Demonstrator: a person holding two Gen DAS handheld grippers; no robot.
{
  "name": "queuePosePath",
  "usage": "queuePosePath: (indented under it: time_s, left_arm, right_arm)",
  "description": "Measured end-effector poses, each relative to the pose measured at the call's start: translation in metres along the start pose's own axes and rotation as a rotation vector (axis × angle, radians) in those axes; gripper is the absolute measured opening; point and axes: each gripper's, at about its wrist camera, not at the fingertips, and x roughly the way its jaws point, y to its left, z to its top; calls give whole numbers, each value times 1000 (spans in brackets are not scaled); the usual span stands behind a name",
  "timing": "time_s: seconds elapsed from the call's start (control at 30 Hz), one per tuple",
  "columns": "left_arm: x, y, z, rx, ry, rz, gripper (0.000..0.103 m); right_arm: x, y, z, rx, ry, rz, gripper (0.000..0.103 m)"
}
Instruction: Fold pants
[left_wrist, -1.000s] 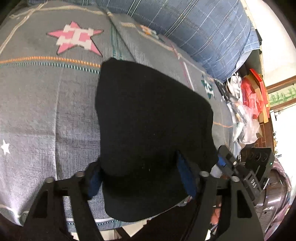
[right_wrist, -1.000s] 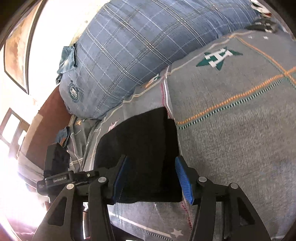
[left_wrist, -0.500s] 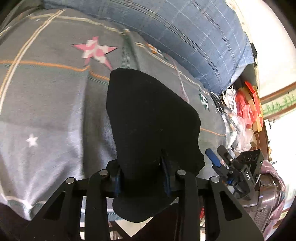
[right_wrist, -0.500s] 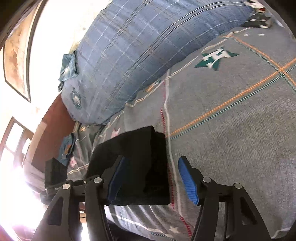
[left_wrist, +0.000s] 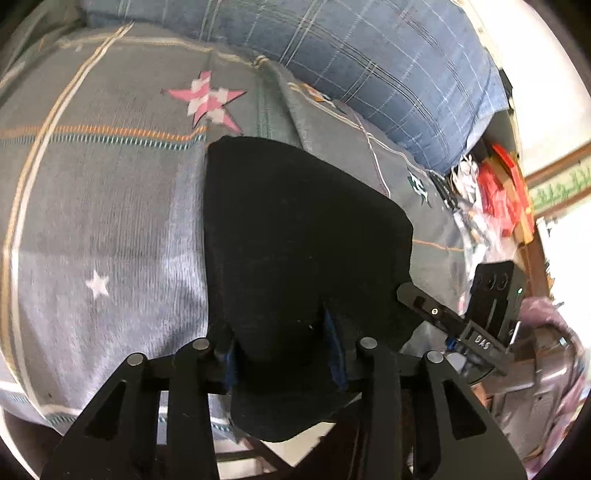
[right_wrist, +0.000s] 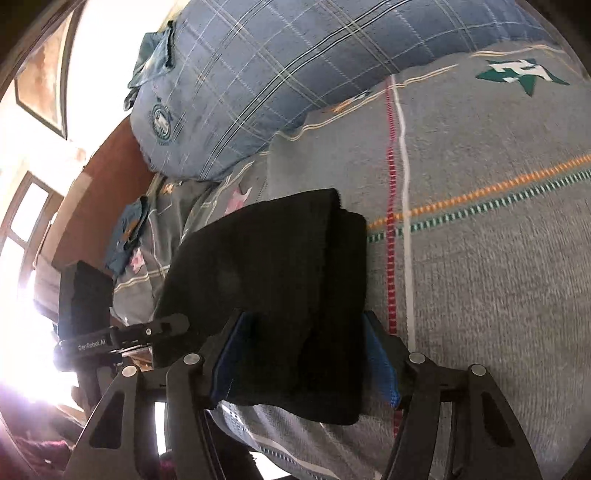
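The black pants (left_wrist: 295, 240), folded into a thick pad, lie on the grey star-patterned bed cover (left_wrist: 92, 221), and their near end hangs over the bed's front edge. My left gripper (left_wrist: 280, 358) straddles that near end. Its jaws are opening, but bunched cloth still fills the gap and touches both blue pads (left_wrist: 334, 354). In the right wrist view the pants (right_wrist: 266, 266) show as a layered stack. My right gripper (right_wrist: 303, 362) stands wide around the stack's near edge, with the right pad (right_wrist: 380, 365) just beside the cloth.
A big blue plaid pillow (left_wrist: 369, 55) lies along the back of the bed, also seen as the plaid pillow (right_wrist: 277, 74). Red packets and plastic bags (left_wrist: 506, 192) are piled beyond the bed's right end. Bare grey cover (right_wrist: 480, 258) stretches right of the pants.
The left gripper pinched the pants' near end and has since widened a little. The right gripper moved forward, so the pants' edge now lies between its wider-set fingers.
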Motion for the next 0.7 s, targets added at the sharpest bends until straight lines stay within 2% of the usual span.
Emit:
queuePosePath:
  time_s: [0.07, 0.1, 0.17, 0.23, 0.27, 0.3, 0.37, 0.5, 0.6, 0.7]
  left_arm:
    - [7, -2, 4, 35, 1, 21, 51]
    - [13, -1, 5, 38, 10, 29, 59]
    - [28, 5, 5, 22, 42, 27, 66]
    - [27, 5, 3, 8, 20, 18, 67]
    - [26, 1, 2, 24, 21, 29, 63]
    - [24, -3, 0, 38, 16, 46, 59]
    - [18, -11, -5, 74, -3, 74, 54]
    - [0, -26, -22, 154, -27, 99, 53]
    - [-10, -34, -34, 211, -65, 138, 53]
    - [-11, -35, -28, 232, -87, 164, 53]
  right_arm:
    - [1, -5, 2, 5, -12, 40, 65]
    - [3, -9, 1, 15, -23, 61, 65]
    - [2, -15, 0, 32, -54, 77, 62]
    - [2, -10, -2, 14, -66, 45, 60]
    - [1, -4, -3, -11, -70, 6, 54]
    - [1, 7, -5, -57, -73, -51, 53]
    - [-2, 16, -8, -94, -75, -94, 47]
    - [-16, 45, -26, -211, -92, -188, 44]
    - [-22, 52, -38, -217, -108, -180, 44]
    - [-20, 47, -36, -174, -100, -153, 44]
